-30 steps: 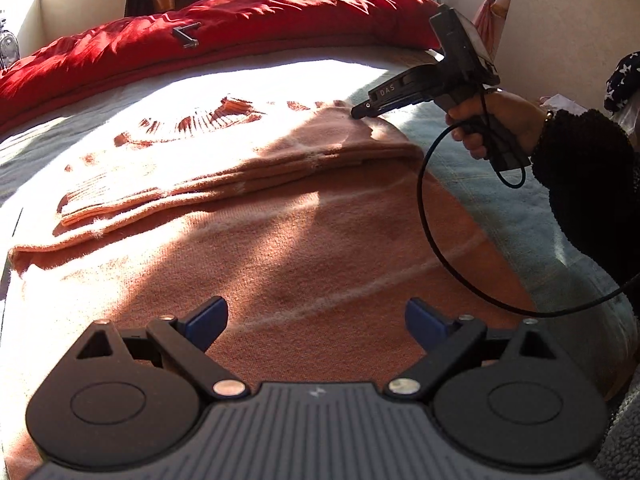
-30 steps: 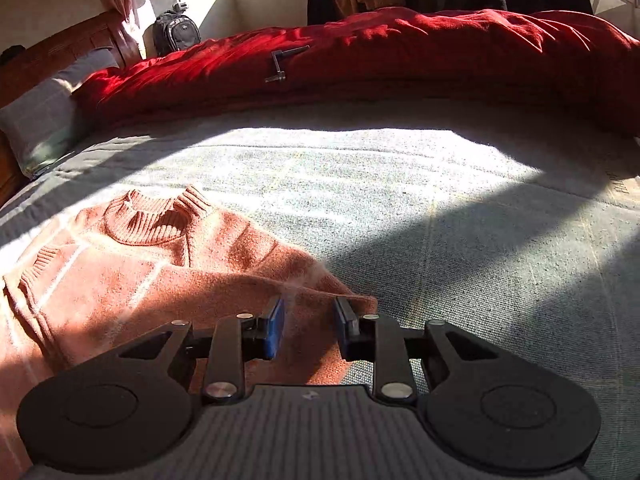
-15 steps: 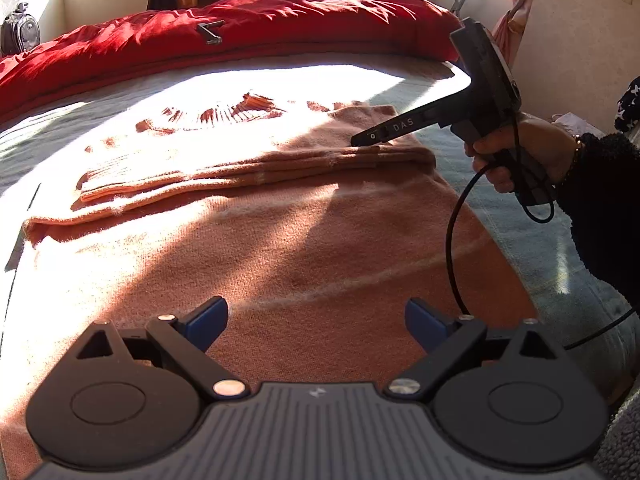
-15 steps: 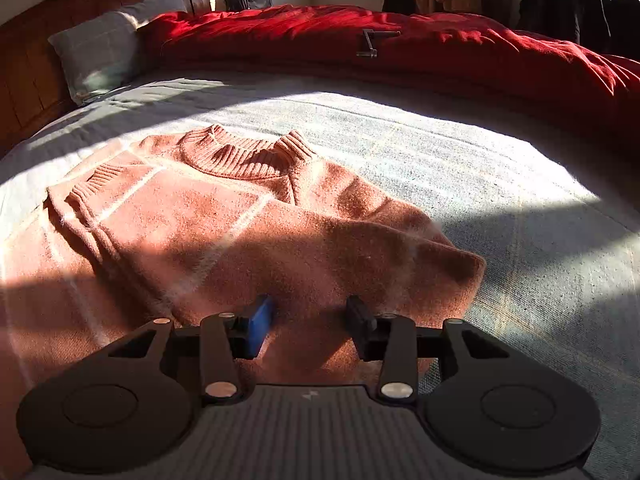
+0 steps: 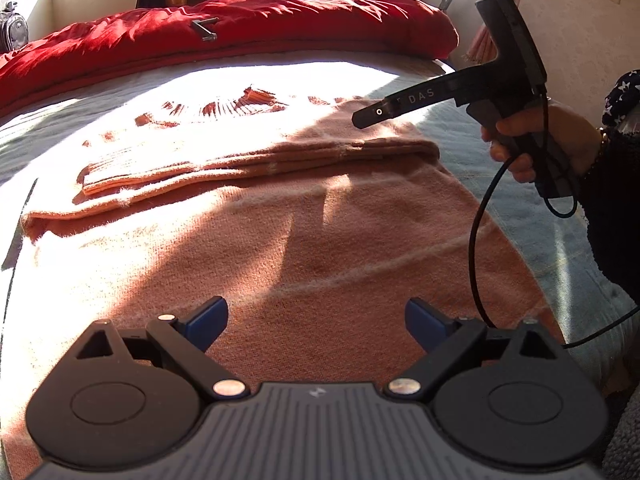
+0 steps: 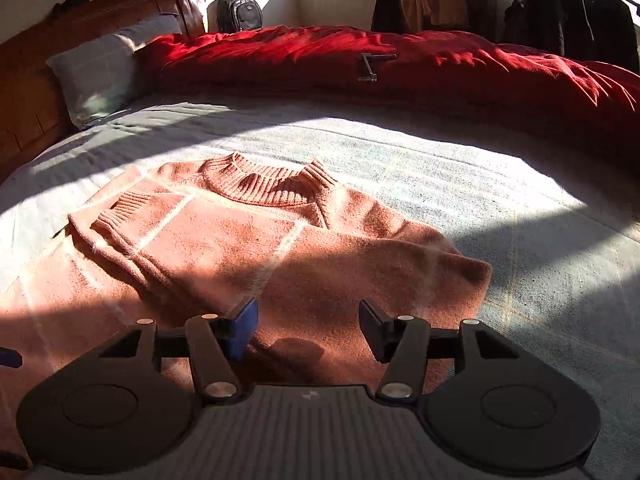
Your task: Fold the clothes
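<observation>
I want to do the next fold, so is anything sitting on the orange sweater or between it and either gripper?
Nothing visible blocks it. The sweater lies on the bed with only its own folded sleeves on top. The left gripper is open above the lower part; the right gripper is opening, nothing between its fingers.

free: grey bedspread (image 6: 460, 168) | blocked: far red duvet (image 6: 400, 64)

A red duvet (image 6: 400, 68) lies bunched along the bed's far edge, a small metal crank (image 6: 370, 66) on it. A grey pillow (image 6: 100, 68) leans at the headboard (image 6: 36, 80) corner.
</observation>
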Demonstrator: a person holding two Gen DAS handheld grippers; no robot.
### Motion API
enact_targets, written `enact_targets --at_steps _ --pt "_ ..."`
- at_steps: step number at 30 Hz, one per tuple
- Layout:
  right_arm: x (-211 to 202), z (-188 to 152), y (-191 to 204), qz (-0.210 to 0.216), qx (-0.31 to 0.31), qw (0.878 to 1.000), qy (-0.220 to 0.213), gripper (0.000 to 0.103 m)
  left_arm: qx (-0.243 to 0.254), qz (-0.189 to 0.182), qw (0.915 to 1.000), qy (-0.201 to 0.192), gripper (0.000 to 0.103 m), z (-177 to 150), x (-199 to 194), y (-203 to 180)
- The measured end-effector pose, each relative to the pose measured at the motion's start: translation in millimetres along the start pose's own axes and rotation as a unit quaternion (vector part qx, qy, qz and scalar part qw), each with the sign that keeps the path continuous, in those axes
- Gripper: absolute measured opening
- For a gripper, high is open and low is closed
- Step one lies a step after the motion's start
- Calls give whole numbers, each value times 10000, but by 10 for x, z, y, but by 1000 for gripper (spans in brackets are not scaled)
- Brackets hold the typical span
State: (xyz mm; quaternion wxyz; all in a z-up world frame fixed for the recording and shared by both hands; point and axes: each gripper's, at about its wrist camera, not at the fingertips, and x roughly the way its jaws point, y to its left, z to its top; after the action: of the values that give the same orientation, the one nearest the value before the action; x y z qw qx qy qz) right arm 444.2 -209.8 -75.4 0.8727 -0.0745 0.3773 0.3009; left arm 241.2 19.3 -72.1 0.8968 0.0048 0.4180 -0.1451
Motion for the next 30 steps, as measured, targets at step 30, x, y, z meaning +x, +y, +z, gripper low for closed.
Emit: enact_targets --at_steps 30 --pt "-298 -950 1109 -1380 1604 9760 509 89 571 -967 9937 -24 96 -389 -134 1619"
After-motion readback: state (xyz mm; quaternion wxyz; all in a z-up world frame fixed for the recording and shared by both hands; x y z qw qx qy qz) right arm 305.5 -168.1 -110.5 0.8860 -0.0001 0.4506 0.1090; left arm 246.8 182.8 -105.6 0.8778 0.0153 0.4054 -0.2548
